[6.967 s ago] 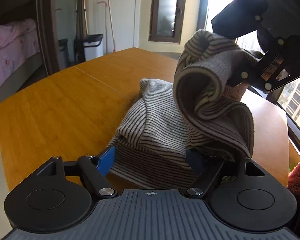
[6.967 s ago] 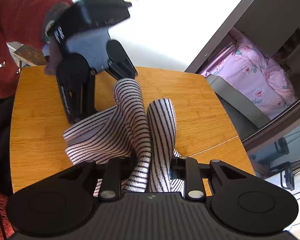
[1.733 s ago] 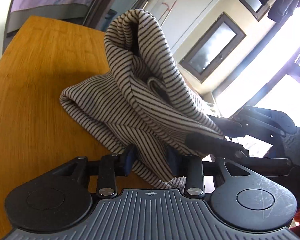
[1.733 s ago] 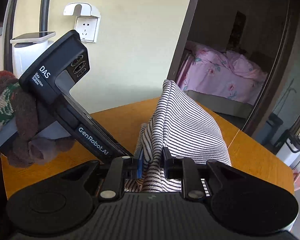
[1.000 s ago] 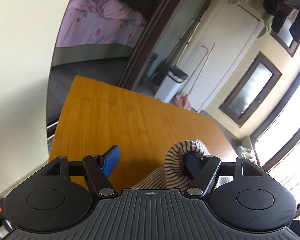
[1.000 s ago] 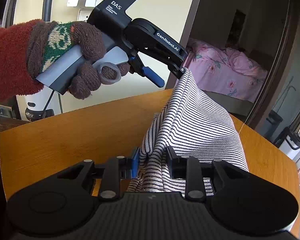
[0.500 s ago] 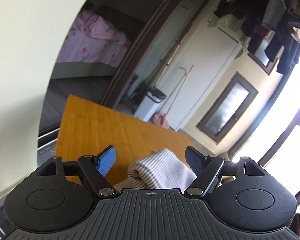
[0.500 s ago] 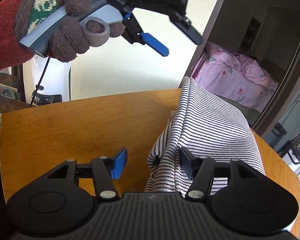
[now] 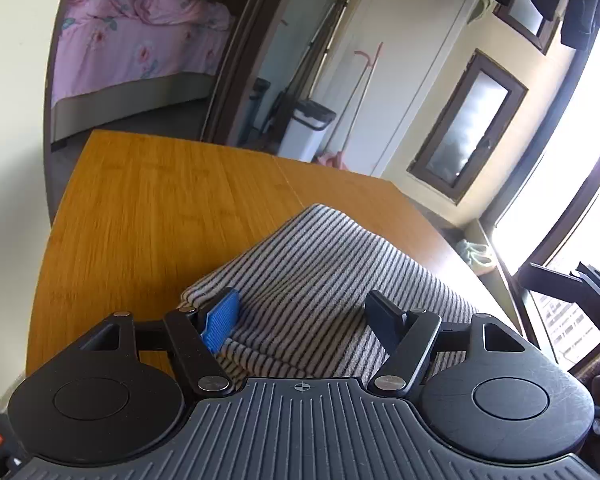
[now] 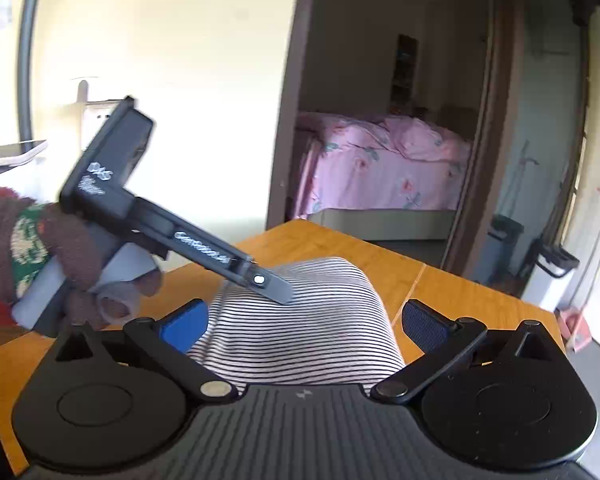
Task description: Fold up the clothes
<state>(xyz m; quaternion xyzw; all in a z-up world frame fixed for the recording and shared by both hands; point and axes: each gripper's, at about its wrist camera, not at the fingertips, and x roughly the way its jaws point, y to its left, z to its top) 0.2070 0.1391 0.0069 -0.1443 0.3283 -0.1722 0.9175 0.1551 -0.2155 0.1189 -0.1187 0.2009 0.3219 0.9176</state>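
Tabletop (image 9: 148, 208) is a wide wooden slab, bare apart from the striped garment (image 9: 340, 264), which lies on it in a folded, slightly humped bundle near the person's edge. Looks like a fold was just laid down and this is the let-go step. Right hand-held gripper (image 10: 304, 326): jaws opening, spread wide, bundle sitting between the pads but neither pad pressing on it, so nothing held. Left hand-held gripper (image 9: 304, 314): jaws closing a little yet plainly apart, hovering low over the top layer; blue pad (image 9: 222, 318) is at the left folded edge, can't tell if it touches, no grip that I can see. In the right wrist view its fingertip is down on the crown of the bundle and the gloved hand (image 10: 80, 256) is on the handle. My guess for next: press the hump flat or regrasp an edge for one more fold; that needs both sets of jaws clear of the cloth first so the layers don't drag open. Around: bed (image 10: 384, 168) with a pink cover through the doorway, white bin (image 9: 310, 128) and a leaning mop (image 9: 364, 84) beyond the far edge. Nothing of that is in the way.
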